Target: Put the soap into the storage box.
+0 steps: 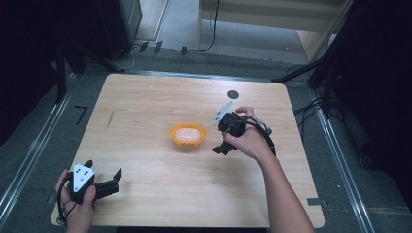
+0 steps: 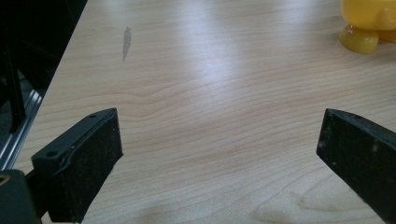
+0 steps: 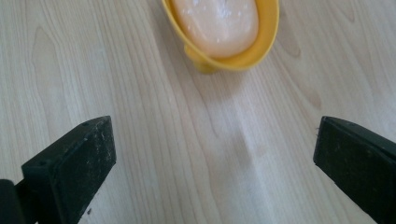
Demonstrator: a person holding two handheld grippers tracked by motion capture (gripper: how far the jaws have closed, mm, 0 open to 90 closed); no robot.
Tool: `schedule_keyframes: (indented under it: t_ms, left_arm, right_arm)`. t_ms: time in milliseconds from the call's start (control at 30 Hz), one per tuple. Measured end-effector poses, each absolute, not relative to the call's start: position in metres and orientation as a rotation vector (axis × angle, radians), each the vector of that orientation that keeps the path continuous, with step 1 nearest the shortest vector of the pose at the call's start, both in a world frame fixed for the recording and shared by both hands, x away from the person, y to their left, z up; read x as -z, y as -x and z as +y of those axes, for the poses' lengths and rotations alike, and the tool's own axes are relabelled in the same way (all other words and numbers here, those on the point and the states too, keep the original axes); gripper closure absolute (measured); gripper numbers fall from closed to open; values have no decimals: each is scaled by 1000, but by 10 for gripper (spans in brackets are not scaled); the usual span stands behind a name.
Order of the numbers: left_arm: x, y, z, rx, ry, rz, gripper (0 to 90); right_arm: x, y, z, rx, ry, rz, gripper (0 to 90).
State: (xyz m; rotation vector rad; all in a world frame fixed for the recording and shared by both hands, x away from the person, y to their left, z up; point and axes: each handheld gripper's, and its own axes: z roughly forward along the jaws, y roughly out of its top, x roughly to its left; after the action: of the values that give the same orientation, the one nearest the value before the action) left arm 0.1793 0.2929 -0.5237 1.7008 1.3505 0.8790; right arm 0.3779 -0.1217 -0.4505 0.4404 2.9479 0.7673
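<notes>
A yellow oval dish (image 1: 173, 132) stands at the middle of the wooden table (image 1: 145, 102), with a pale pink soap bar (image 1: 187, 134) lying in it. My right gripper (image 1: 217, 133) hovers just right of the dish, open and empty, jaws pointing at it. In the right gripper view the dish (image 3: 267, 35) and soap (image 3: 219, 21) lie ahead of the open gripper (image 3: 215, 135). My left gripper (image 1: 103, 169) rests open and empty near the front left corner. In the left gripper view, beyond the open gripper (image 2: 219, 126), the dish's foot (image 2: 358, 39) shows at top right.
A small black round mark (image 1: 233, 94) lies on the table behind my right hand. A dark streak (image 1: 110, 119) marks the wood at left, also seen as a grey streak (image 2: 126, 42). Metal rails (image 1: 29, 155), black stands and cables surround the table.
</notes>
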Motion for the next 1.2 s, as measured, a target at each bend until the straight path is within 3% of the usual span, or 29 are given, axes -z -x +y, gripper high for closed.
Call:
schedule_keyframes:
  t_ms: [1200]
  left_arm:
    - [524, -180, 291, -903, -1712, 1372, 4]
  right_arm:
    - [487, -322, -207, -963, -737, 2773, 0]
